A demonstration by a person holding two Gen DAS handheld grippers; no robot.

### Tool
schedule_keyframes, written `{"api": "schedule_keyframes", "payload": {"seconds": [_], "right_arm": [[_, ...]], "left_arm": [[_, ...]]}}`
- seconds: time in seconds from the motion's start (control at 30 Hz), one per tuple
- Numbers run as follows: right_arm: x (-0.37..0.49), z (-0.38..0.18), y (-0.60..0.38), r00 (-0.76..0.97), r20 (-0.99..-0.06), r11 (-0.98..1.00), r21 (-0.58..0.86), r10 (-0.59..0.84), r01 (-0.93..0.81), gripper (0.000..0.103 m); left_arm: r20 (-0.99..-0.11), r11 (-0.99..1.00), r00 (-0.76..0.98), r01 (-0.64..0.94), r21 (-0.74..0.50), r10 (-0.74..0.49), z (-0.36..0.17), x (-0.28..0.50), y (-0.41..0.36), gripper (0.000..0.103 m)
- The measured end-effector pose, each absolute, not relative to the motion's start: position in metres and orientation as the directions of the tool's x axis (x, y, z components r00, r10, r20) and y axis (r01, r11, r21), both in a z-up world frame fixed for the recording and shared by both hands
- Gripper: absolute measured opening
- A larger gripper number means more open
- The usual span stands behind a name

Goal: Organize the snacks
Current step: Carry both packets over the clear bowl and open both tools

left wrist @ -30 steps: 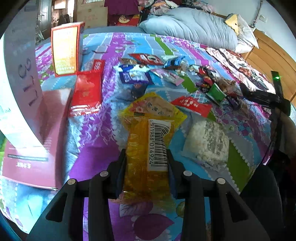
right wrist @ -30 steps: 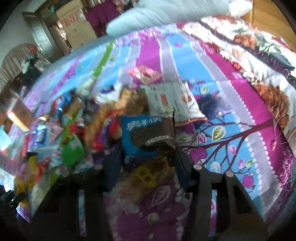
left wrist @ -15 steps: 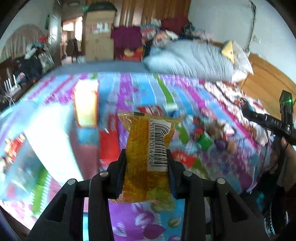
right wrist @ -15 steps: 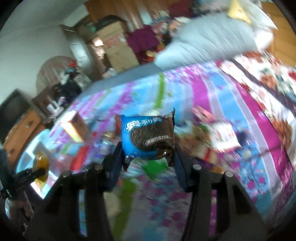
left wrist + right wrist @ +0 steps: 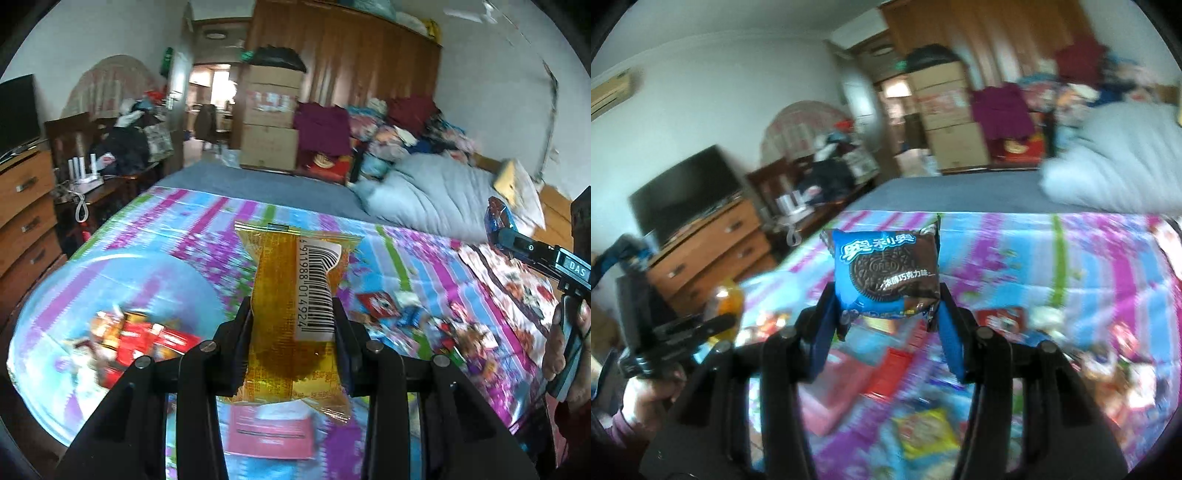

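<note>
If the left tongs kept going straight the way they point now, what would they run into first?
The left tongs, shut on the yellow snack packet, point slightly down across the bed. Ahead lies only the striped bedspread, apparently bare there, so they would probably meet that first; depth is unclear.

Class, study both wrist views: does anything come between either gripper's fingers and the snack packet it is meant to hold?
No. The left gripper is clamped directly on the yellow packet, and the right gripper directly on the blue Oreo packet. Both packets are held in the air above the bedspread.
</note>
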State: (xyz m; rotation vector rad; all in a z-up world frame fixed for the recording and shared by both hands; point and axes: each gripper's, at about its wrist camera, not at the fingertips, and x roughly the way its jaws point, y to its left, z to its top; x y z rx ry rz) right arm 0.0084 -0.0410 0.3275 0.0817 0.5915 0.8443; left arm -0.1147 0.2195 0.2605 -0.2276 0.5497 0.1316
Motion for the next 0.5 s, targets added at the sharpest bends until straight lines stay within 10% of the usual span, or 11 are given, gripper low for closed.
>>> {"api": "schedule_keyframes", "payload": {"seconds": [0.5], "right_arm": [[-0.004, 0.346, 0.157, 0.22, -0.526, 0.45, 0.361, 0.821, -0.817, 0.051]], "left_arm": [[-0.585, 0.899, 0.782, -0.392, -0.194, 0.215, 0.274, -0.145, 0.385, 0.039]]}}
